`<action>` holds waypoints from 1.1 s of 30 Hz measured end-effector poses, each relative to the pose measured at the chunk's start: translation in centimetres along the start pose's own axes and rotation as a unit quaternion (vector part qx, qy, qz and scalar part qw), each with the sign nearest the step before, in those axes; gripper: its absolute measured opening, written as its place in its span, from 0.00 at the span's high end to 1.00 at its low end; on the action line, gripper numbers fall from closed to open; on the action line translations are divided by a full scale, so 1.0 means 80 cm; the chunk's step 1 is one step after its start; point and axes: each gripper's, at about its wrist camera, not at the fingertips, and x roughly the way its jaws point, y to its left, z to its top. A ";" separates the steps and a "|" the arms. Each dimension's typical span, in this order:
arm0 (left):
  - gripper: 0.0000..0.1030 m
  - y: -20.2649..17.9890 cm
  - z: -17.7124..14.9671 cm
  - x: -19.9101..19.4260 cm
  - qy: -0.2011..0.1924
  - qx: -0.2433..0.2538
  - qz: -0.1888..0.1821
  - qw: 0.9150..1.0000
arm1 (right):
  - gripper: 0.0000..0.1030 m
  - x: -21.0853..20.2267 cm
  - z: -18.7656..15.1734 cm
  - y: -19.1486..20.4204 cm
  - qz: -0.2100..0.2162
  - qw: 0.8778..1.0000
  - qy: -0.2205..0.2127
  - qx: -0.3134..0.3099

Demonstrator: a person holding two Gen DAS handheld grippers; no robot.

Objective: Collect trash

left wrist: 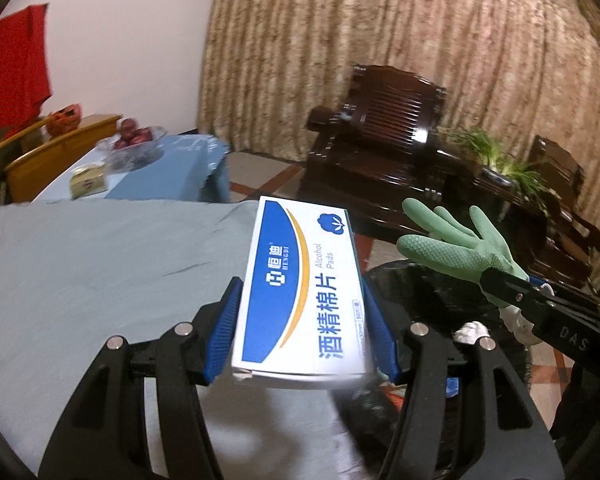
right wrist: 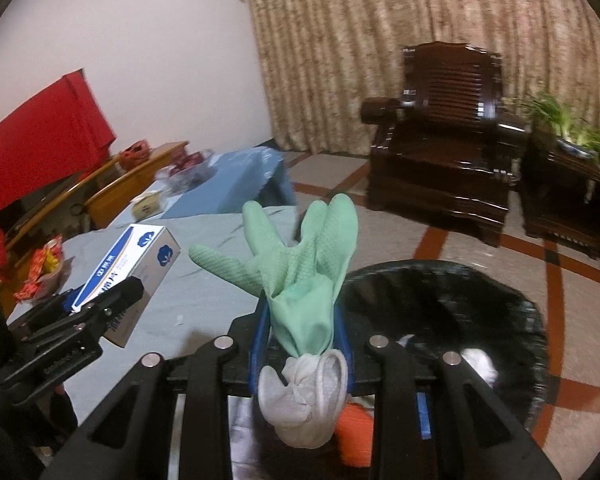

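The left gripper (left wrist: 300,328) has its fingers (left wrist: 224,328) pressed on the two long sides of the white and blue box (left wrist: 300,288), whose long way points ahead, away from the fingers; the box is in the air, just over the edge of the grey surface (left wrist: 100,264), and the black bin (right wrist: 452,320) sits low and to its right. The right gripper (right wrist: 304,340) has its fingers (right wrist: 260,336) squeezed narrow on the cuff of the green glove (right wrist: 300,264), which sticks up and ahead; this hand looks closer to the bin, with the bin mouth just to the right of and below the glove, so I think the glove can drop first.
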 end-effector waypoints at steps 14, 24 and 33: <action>0.45 -0.107 -0.005 0.081 0.027 0.068 -0.068 0.995 | 0.72 0.014 -0.005 -0.108 -0.073 0.997 0.013 0.031; 0.40 -0.129 -0.011 0.130 0.056 0.072 -0.104 0.990 | 0.65 0.049 -0.013 -0.133 -0.088 0.995 0.038 0.029; 0.17 -0.098 -0.027 0.120 0.071 0.049 -0.107 0.991 | 0.10 0.042 -0.026 -0.142 -0.115 0.992 0.033 0.044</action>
